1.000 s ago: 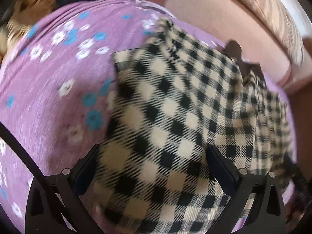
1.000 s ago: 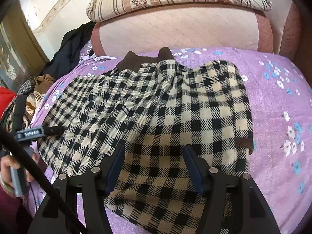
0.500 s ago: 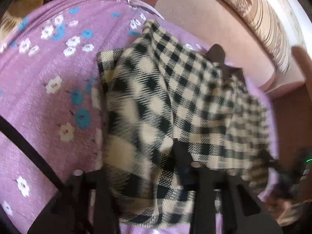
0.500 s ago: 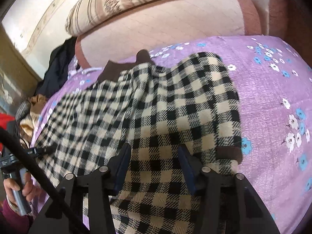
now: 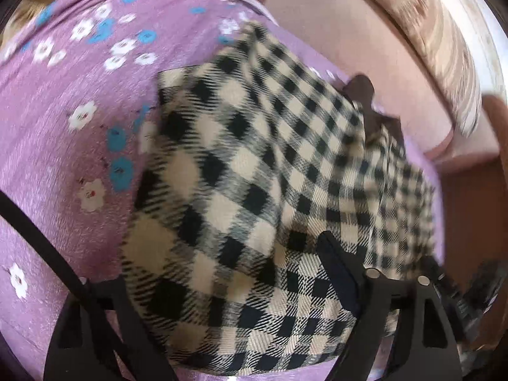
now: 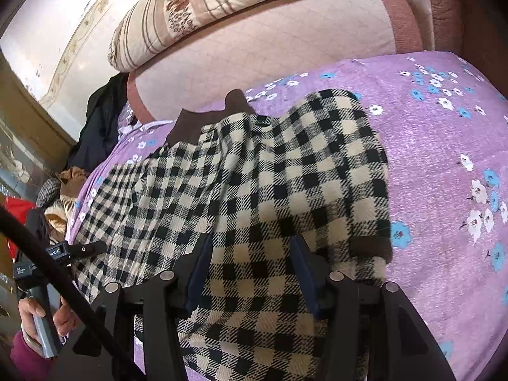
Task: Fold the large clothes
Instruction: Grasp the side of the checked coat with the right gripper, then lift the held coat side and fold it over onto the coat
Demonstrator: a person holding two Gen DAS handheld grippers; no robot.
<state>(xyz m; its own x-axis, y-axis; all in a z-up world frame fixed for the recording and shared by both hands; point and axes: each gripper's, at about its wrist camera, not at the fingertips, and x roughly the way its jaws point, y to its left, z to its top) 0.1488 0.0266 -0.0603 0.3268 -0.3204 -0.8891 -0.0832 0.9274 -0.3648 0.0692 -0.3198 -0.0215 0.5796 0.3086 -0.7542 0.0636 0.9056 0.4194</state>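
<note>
Two claws over a half-folded checked coat

Two claws work one garment: the checked coat [image 6: 254,171] lies spread on the purple flowered bedspread [image 6: 444,146], its brown collar [image 6: 219,114] toward the padded headboard [image 6: 270,41] and one sleeve with a brown cuff [image 6: 371,247] already laid over its body.

By my reading the fold is at an early stage, sides being brought in toward the coat's middle. The left claw [image 5: 222,289] has just been opening again, its fingers wide apart with a hump of coat cloth between them, not pinched. The right claw [image 6: 250,260] stands half apart over the coat's near edge, cloth lying between the fingers but no pad seen pressing it.

Next, one claw likely needs to close on a free edge and carry it across the coat without dragging the layers beneath.

Blur smears the left wrist view; the coat's hem nearest both claws is cut off, and its far sleeve cannot be traced
</note>
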